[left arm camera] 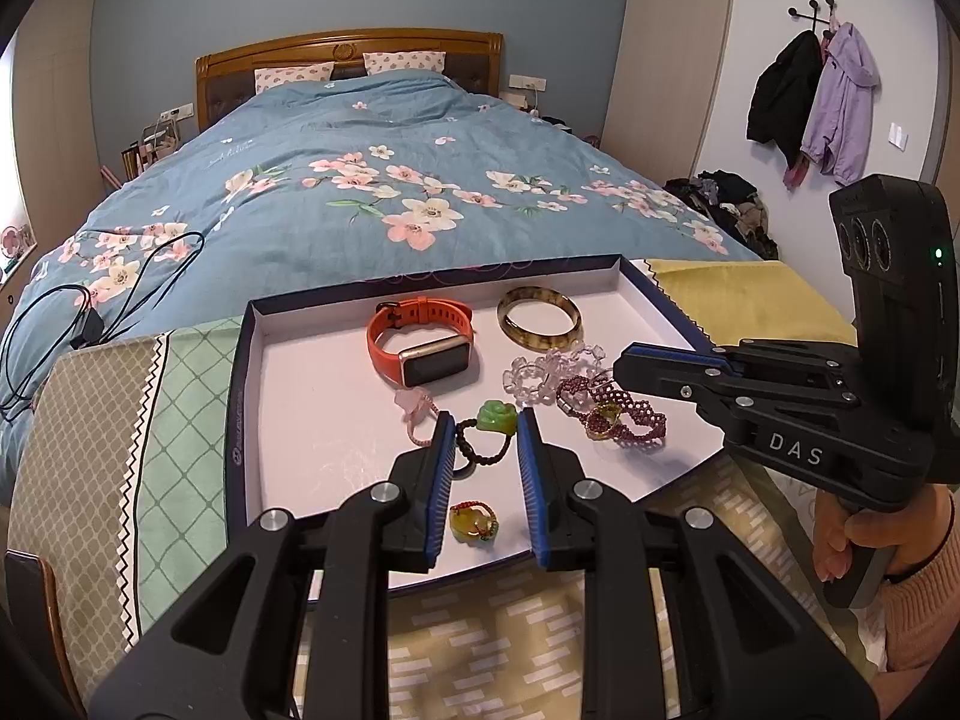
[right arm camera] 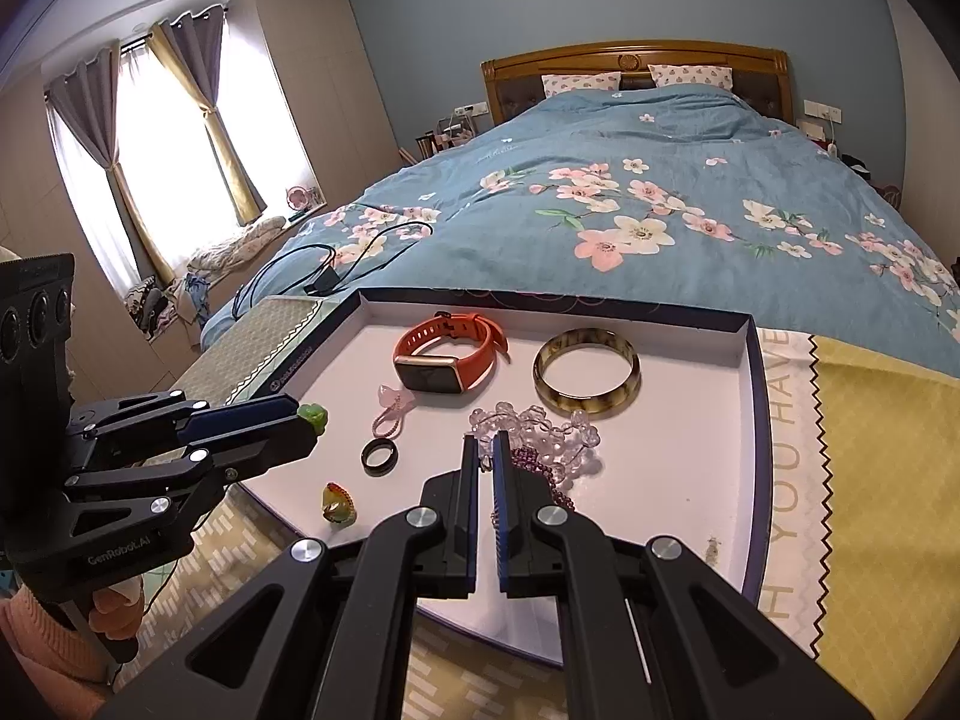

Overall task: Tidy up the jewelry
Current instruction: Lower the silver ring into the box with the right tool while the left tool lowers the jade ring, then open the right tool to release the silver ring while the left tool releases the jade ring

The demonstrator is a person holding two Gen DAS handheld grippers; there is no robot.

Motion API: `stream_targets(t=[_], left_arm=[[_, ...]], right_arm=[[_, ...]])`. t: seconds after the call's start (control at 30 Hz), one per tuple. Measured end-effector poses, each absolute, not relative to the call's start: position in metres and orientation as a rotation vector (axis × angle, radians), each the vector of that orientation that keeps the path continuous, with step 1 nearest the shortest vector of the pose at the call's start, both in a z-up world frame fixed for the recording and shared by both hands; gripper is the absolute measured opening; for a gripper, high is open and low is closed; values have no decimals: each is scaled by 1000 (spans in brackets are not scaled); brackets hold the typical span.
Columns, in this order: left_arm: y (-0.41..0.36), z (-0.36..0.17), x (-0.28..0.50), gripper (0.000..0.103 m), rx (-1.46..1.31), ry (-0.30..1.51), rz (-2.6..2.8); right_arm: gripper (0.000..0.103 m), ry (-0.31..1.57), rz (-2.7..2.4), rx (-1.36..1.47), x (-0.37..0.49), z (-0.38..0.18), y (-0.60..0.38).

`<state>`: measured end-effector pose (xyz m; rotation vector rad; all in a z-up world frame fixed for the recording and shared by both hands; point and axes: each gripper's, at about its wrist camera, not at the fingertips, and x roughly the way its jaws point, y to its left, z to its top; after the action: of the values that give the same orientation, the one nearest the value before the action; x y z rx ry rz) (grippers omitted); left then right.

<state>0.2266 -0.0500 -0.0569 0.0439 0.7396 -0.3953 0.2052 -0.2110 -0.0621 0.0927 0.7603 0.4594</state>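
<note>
A shallow white tray (left arm camera: 312, 384) (right arm camera: 690, 480) holds jewelry. An orange smartwatch (left arm camera: 420, 339) (right arm camera: 447, 360) and a tortoiseshell bangle (left arm camera: 540, 318) (right arm camera: 587, 371) lie at the back. My left gripper (left arm camera: 485, 429) (right arm camera: 303, 420) is open, its jaws on either side of a green flower ring with a dark bead band (left arm camera: 495, 420) (right arm camera: 313, 415). A yellow ring (left arm camera: 471, 521) (right arm camera: 337, 504) lies between the fingers, nearer me. My right gripper (right arm camera: 486, 450) (left arm camera: 621, 369) is nearly shut with a narrow gap, empty, above the clear bead bracelet (left arm camera: 540, 375) (right arm camera: 540, 426) and maroon bead bracelet (left arm camera: 624, 420) (right arm camera: 534, 462).
A pink flower ring (left arm camera: 414, 408) (right arm camera: 393, 402) and a black ring (right arm camera: 379, 455) also lie in the tray. The tray rests on patterned cloths (left arm camera: 120, 450) (right arm camera: 870, 480) at the foot of a blue floral bed (left arm camera: 390, 180). A black cable (left arm camera: 90, 312) lies on the bed.
</note>
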Motion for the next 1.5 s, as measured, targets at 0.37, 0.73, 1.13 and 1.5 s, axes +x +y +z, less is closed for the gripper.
stream_targets(t=[0.37,0.73,1.13,1.5], left_arm=[[-51,-64,233,21,45,755,-387],[-52,-72,239,21,44,773,-375],[-53,-82,246,21,46,799,-361],[-53,-94,256,21,30,842,-355]], right_arm=[[3,776,452,82,212,-67,-208],[3,789,443,82,216,-71,-208],[3,808,429,80,221,-78,-208],[3,838,410,82,224,-85,-209]])
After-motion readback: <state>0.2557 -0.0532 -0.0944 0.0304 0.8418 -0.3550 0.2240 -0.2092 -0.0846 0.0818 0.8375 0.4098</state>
